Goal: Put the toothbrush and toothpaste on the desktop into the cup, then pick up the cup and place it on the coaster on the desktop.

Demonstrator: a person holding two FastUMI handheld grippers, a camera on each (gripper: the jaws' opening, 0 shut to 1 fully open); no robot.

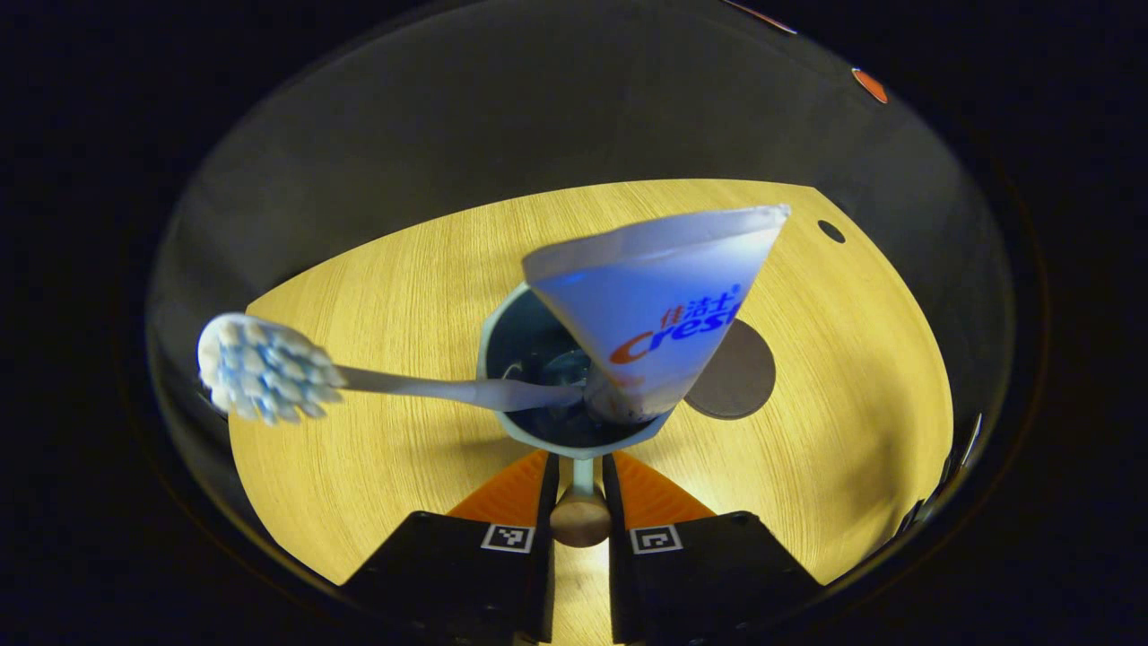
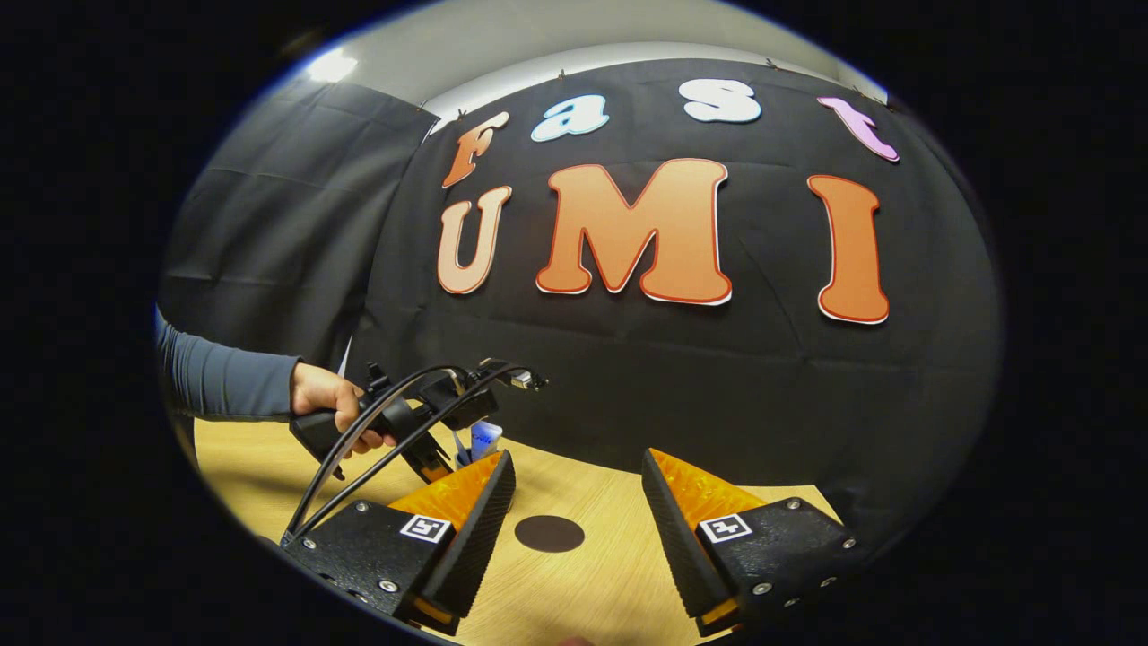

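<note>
Seen from your left tongs (image 1: pixel 581 475): a bristled toothbrush (image 1: pixel 269 370) leans left out of the round cup (image 1: pixel 574 377); a flattened toothpaste (image 1: pixel 659 301) tube stands in it. The tongs are clamped on the cup's handle, above a wood-grain worktop (image 1: pixel 377 449). A dark round coaster (image 1: pixel 737 372) shows just right of the cup. Your right tongs (image 2: pixel 578 502) gape apart over the coaster.

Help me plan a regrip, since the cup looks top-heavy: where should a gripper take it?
By the handle, from the cup's near side in the left gripper view, as the left gripper does now. The toothbrush and toothpaste lean out over the rim, blocking a grasp there.
</note>
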